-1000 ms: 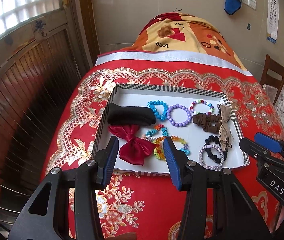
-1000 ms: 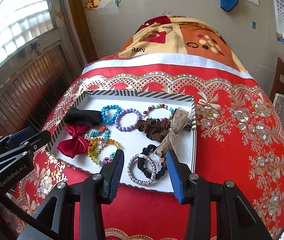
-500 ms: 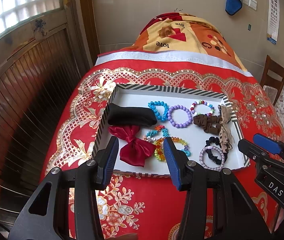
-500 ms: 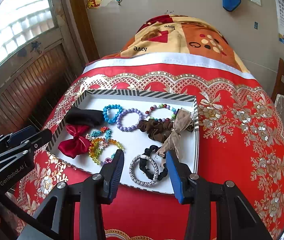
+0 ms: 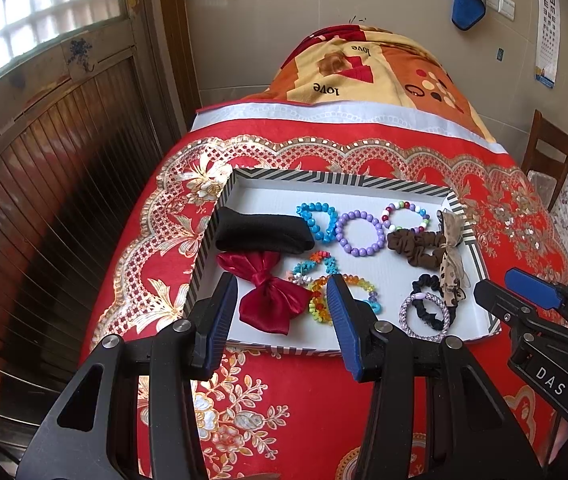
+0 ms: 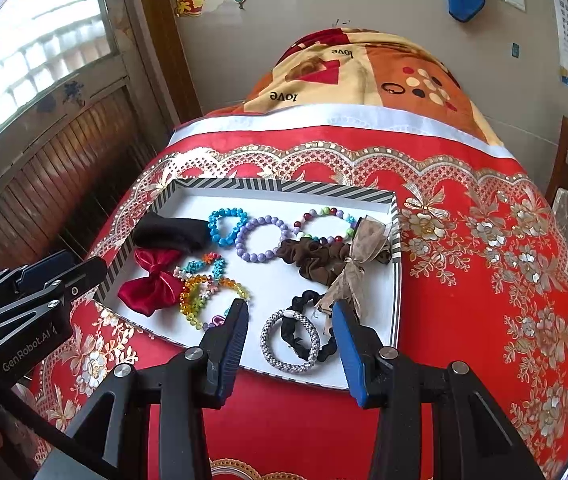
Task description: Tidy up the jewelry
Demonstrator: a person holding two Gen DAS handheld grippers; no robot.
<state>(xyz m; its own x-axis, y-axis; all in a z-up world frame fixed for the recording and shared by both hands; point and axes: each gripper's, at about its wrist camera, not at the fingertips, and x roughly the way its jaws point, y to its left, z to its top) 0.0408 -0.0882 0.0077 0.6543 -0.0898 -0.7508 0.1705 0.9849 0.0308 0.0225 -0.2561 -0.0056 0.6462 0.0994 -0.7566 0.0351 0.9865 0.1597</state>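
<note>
Two grippers hover above the near edge of the tray [image 5: 460, 208], both empty with jaws apart: the left gripper [image 5: 284, 312] stands over the red bow [image 5: 272, 300], the right gripper [image 6: 290, 332] over the silver band [image 6: 290, 340]. The tray, striped at its rim, lies on a red cloth [image 6: 484, 280] that drapes a rounded surface. All jewelry sits inside it. A black band [image 5: 262, 234] lies at the far left, with the blue bracelet [image 5: 318, 222], purple bracelet [image 5: 360, 236] and mixed bracelet [image 5: 406, 216] in a row beside it. The brown scrunchie [image 5: 416, 248] touches a tan ribbon [image 5: 452, 256], and the black scrunchie [image 6: 304, 320] overlaps the silver band. An orange bracelet [image 6: 204, 300] lies tangled with a teal one [image 6: 204, 266] beside the bow. Risks noted: overlapping pieces may come up together if one is pinched, the silver band dragging the black scrunchie with it; the tangled bracelets likewise. The ribbon trails near the right gripper and could snag. The tray rests on soft, curved bedding, so a downward push near its edge might tip it. Beads may slip from smooth pads.
</note>
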